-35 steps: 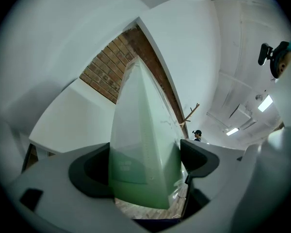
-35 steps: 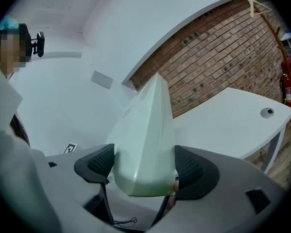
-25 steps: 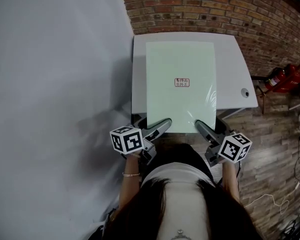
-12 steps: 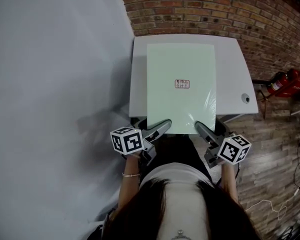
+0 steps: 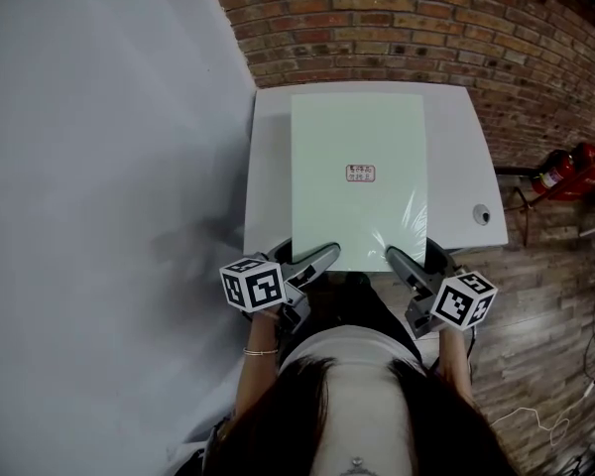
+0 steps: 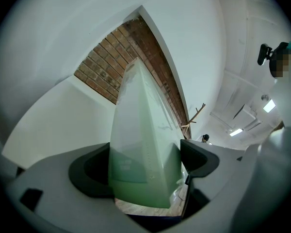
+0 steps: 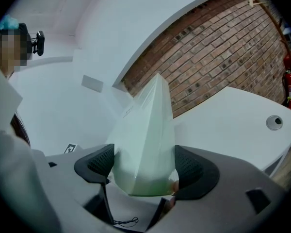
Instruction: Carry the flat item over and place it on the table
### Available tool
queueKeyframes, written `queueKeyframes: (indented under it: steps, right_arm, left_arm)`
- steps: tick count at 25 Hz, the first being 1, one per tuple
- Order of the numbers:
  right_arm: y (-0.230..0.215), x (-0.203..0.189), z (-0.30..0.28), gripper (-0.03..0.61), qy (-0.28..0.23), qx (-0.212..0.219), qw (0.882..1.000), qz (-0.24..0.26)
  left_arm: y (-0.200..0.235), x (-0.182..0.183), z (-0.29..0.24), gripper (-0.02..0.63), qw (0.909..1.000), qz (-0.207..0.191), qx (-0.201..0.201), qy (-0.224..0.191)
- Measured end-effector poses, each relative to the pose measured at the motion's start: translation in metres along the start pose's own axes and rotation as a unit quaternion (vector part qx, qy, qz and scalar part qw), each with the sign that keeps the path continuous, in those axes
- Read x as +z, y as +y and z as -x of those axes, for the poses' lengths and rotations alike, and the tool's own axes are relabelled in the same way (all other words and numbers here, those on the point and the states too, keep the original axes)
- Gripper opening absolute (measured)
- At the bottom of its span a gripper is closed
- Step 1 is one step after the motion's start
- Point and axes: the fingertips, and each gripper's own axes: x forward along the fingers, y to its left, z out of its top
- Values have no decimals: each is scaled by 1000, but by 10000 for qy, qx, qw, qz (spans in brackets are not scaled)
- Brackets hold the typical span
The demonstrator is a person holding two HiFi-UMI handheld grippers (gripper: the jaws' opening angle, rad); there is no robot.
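Compared with 1 second ago, the desk (image 5: 268, 167) has been brought closer and more of it shows under the green board (image 5: 357, 226). Only the board's near edge overhangs toward the person. The carry is judged nearly done, with lowering and release left.

That near edge is held at 2 corners. The left tool (image 5: 320, 257) is clamped on the left corner and the right tool (image 5: 398, 259) on the right one. In each tool view the jaws are pressed against both faces of the film-wrapped board. Whether the board already touches the desk cannot be told.

A small label (image 5: 360, 174) is seen at the board's middle. A round hole (image 5: 482, 215) is set near the desk's right edge, apart from the board. Nothing is seen lying in the way.

Beyond the desk's far edge a brick wall (image 5: 397, 28) is met, so little room is judged left for going forward. A white wall (image 5: 99, 167) runs along the left, and a red fire extinguisher (image 5: 565, 172) is seen at the right.
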Motion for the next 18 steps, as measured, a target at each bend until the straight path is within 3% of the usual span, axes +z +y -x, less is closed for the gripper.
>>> queueKeyframes:
  steps: [18]
  right_arm:
    - [-67, 34, -33, 373, 220, 63, 9996, -183]
  left_arm:
    - [24, 21, -70, 433, 9994, 232, 232, 86]
